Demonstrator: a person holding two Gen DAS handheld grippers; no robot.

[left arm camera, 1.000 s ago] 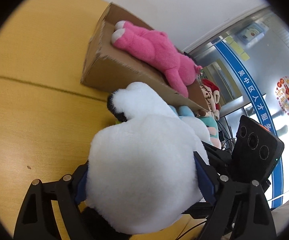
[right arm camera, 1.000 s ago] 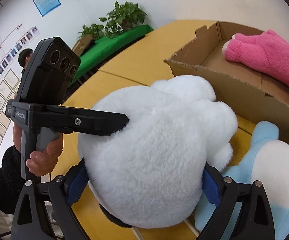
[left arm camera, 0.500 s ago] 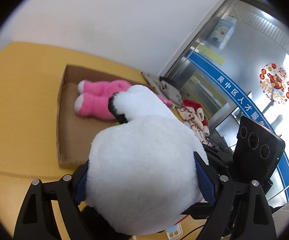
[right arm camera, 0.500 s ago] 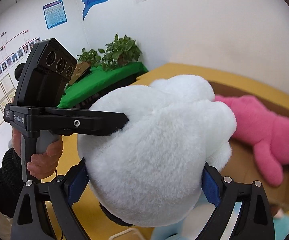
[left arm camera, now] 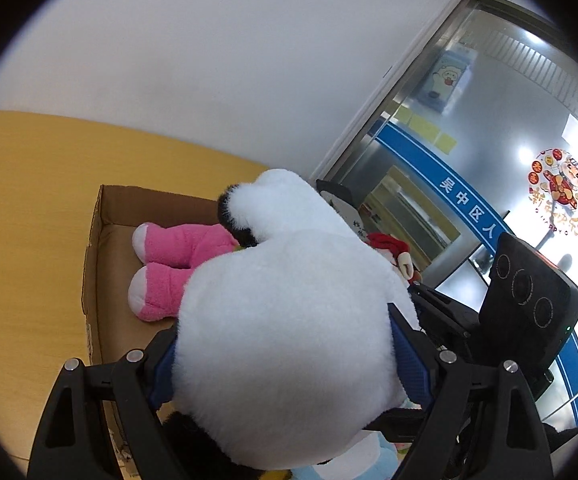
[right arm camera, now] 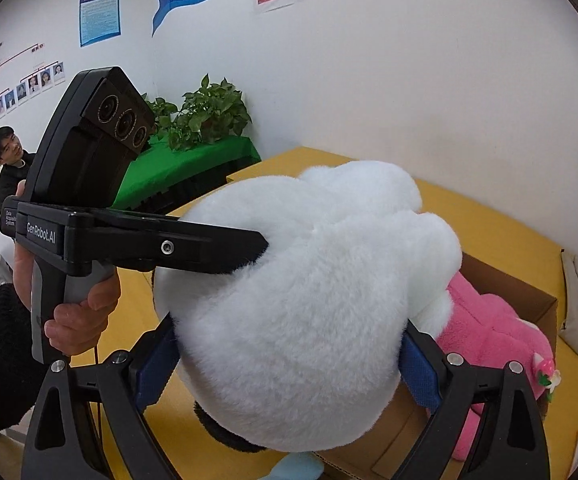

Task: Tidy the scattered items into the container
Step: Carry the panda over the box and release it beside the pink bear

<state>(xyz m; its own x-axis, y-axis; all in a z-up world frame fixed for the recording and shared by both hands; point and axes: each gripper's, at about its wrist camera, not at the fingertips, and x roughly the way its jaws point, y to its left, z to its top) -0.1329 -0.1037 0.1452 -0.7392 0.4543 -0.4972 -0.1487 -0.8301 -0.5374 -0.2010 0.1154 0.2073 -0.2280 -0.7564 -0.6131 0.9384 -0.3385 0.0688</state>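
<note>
**Carrying the big plush over the box, two-handed**

Both tools pinch the white plush toy point(left arm camera: 289, 340): left gripper point(left arm camera: 281, 364) and right gripper point(right arm camera: 289, 360) squeeze opposite flanks, likely because it is too bulky for one. It hangs above the cardboard box point(left arm camera: 93, 280), where the pink plush point(left arm camera: 169, 264) lies. Yellow table point(left arm camera: 21, 208), white wall, glass door point(left arm camera: 489, 160).
</note>
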